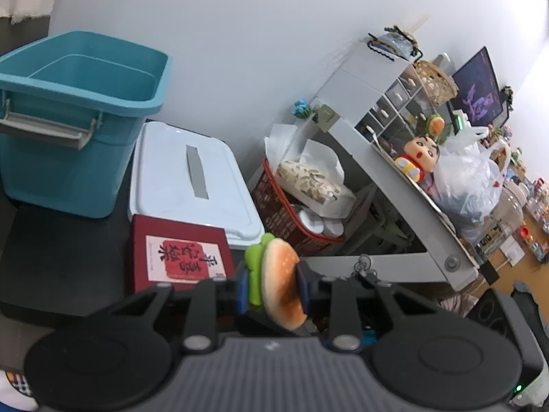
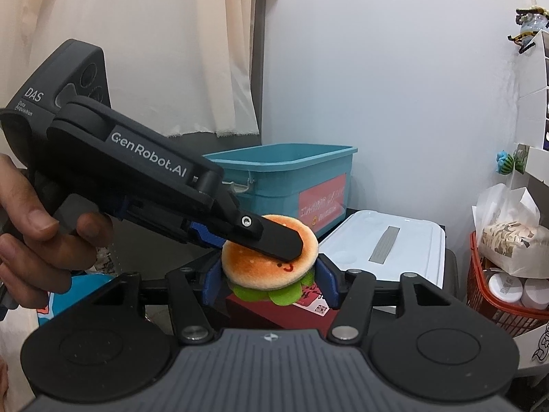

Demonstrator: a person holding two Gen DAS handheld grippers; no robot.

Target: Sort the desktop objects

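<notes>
A plush burger (image 1: 279,274) with an orange bun and green lettuce is clamped on edge between the pads of my left gripper (image 1: 274,285). In the right wrist view the same burger (image 2: 267,267) hangs above a red box, and the left gripper's upper finger (image 2: 271,237) lies across the bun while its lower finger is hidden underneath. My right gripper (image 2: 270,283) has its blue fingers close on either side of the burger, at its edges. The bun keeps its round shape and does not look squeezed by them.
A teal bin (image 2: 284,171) with no lid stands at the back against the wall, with a white lidded box (image 2: 384,240) and a red box (image 1: 178,254) in front of it. A red basket (image 2: 497,295) of packets and a cluttered white shelf (image 1: 394,171) are to the right. A person's hand (image 2: 41,233) holds the left gripper.
</notes>
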